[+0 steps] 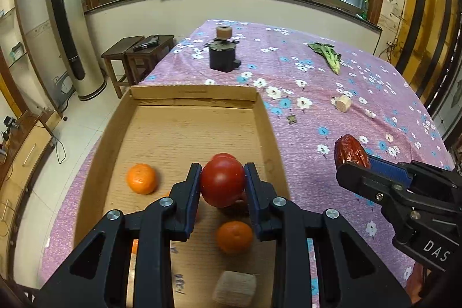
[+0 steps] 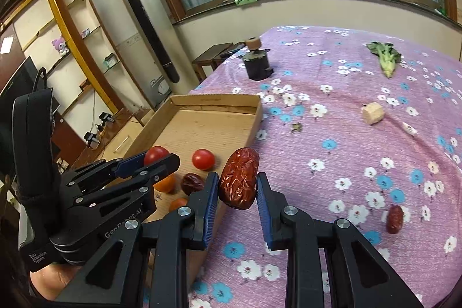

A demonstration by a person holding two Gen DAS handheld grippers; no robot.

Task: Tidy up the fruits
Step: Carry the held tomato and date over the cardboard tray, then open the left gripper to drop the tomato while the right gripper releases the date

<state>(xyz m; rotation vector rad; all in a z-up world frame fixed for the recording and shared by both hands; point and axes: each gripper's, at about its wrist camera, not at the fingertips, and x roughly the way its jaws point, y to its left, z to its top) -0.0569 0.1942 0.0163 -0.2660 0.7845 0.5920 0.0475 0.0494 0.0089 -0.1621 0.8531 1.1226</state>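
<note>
On my left, the left gripper (image 1: pixel 223 183) has its jaws clenched on a red tomato (image 1: pixel 223 181), held above the cardboard tray (image 1: pixel 184 93) at the bed's (image 1: pixel 317 111) left edge. Below it lie an orange (image 1: pixel 142 178), a second orange (image 1: pixel 234 237) and another tomato (image 2: pixel 203 159). To the right, the right gripper (image 2: pixel 237 186) grips a wrinkled red date (image 2: pixel 239 181) just past the tray's right edge, over the bed.
</note>
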